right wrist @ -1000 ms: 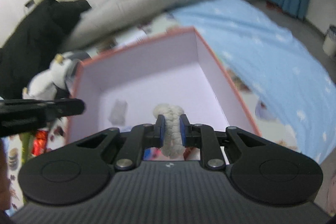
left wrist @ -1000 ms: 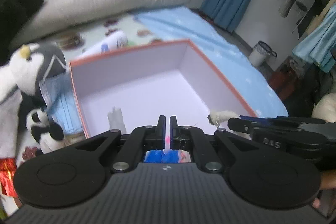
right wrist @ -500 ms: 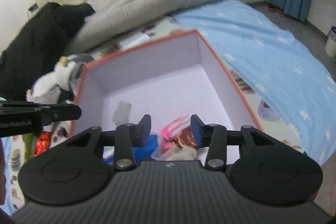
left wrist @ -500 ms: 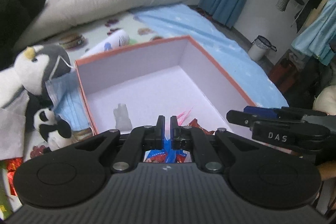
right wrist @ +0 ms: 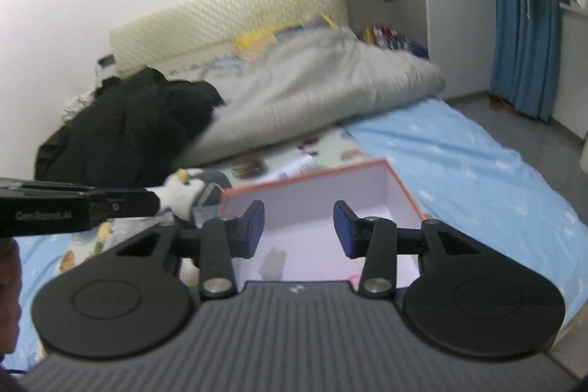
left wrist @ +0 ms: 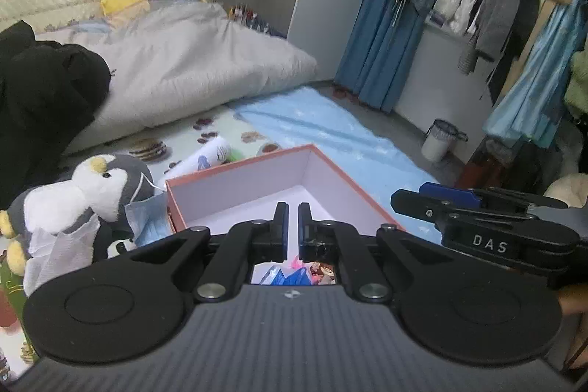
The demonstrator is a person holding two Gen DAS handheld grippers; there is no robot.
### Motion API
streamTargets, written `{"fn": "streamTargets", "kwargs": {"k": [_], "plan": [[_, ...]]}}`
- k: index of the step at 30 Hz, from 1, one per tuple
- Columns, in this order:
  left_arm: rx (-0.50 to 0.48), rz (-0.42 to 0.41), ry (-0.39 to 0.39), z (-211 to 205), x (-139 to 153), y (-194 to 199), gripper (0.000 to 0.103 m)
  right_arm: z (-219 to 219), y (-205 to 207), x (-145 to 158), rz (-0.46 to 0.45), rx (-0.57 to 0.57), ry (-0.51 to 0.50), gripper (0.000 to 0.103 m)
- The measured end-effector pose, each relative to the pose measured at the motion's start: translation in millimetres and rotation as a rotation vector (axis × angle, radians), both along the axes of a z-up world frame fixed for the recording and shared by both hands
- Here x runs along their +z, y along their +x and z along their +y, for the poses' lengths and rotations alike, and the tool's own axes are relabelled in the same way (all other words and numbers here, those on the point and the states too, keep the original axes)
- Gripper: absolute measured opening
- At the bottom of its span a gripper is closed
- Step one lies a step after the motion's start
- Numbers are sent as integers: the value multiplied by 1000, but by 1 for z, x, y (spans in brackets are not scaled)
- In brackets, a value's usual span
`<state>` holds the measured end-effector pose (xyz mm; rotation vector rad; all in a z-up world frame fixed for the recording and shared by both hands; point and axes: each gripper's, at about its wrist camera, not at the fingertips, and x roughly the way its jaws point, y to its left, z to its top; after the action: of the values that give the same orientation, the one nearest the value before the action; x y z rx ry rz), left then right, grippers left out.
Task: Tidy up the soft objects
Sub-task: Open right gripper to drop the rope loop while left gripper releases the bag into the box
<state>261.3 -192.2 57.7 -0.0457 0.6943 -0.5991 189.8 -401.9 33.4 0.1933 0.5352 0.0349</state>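
One plush penguin [left wrist: 92,193] beside box [left wrist: 235,171], grey duvet [left wrist: 205,61] beyond

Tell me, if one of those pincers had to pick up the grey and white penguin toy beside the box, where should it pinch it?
Probably the penguin toy by its white head, coming from above. The head sticks up clear, while tissue and a blue face mask crowd its body, and the box stands close on the right. The plush should squash between the pads.

Left gripper [left wrist: 290,226]: matte black linkage arms, silver pivot screws, blue pads [left wrist: 283,226], ribbed grey housing with round black discs. Right gripper [right wrist: 298,232]: identical build; white "DAS" lettering on its side.
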Motion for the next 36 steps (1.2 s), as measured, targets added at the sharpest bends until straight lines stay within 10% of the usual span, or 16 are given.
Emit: {"fn": "streamTargets", "kwargs": {"k": [14,36], "plan": [[138,-89,-38,81,13,-96,7,55,-63,1,-70,103,15,45],[353,85,-29,166,-65,-192,7,128,-121,-55,36,220,-3,45]]}}
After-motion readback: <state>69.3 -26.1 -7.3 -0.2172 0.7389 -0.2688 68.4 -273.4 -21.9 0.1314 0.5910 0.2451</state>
